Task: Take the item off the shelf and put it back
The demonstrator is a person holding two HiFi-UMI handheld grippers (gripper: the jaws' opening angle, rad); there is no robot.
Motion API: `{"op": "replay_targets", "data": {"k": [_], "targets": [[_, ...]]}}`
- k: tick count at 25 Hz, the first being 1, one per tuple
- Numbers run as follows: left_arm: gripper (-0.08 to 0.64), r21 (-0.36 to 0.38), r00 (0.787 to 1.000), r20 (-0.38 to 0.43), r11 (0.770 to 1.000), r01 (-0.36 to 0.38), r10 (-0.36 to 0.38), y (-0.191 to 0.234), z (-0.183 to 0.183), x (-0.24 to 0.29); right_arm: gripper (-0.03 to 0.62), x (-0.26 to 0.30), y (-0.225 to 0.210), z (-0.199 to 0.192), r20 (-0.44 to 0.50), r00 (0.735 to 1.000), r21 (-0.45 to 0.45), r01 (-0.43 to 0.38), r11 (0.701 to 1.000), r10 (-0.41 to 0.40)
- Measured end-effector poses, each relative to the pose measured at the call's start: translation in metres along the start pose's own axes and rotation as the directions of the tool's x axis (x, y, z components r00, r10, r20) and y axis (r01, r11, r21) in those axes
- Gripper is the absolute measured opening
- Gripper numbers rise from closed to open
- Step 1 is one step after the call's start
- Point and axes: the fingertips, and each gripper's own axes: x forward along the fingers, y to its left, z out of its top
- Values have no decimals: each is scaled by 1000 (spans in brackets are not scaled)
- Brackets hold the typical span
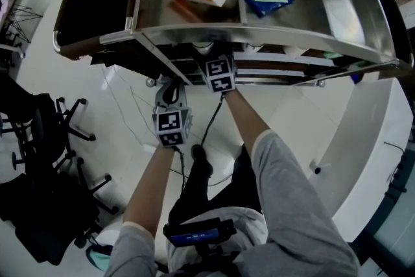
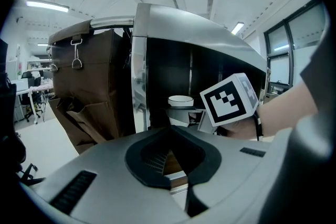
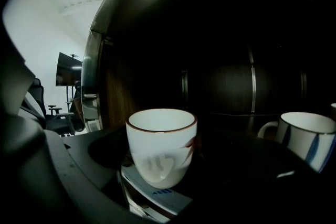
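Cup [image 3: 160, 147] with brown rim, upright on the shelf [image 1: 272, 32], between wide-spread jaws of right gripper [image 3: 194, 157], pads not touching it, left gripper [image 2: 168, 131] closed and empty

Head view: steeply down from above onto the shelf [image 1: 259, 32] top. Left gripper view: set back outside, facing the lower level. Right gripper view: inside it, close on the white cup [image 3: 160, 147], shared with the left's.
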Motion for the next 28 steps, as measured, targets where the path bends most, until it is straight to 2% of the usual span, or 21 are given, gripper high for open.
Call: {"op": "replay_targets", "data": {"k": [11,19,21,27,28], "targets": [[6,-10,1000,-5,1000,8,-8,-2,12,-27,426,-41,-4,7,-53,998,-18,43,999,-44],[6,18,999,0,999,45,-45,-3,34,-79,411,-147,17,22,-83,995,37,50,998,-46],[6,23,999,3,998,53,-53,-1,38,-96,341,-180,20,32,-82,994,35,73,997,-70],[6,30,996,19,996,85,-86,-7,57,-143,36,-272,1,54,-97,975,48,204,978,-199],[6,37,996,16,996,84,-85,-9,56,-150,11,-286,-4,53,-107,972,55,217,975,-210]]}}
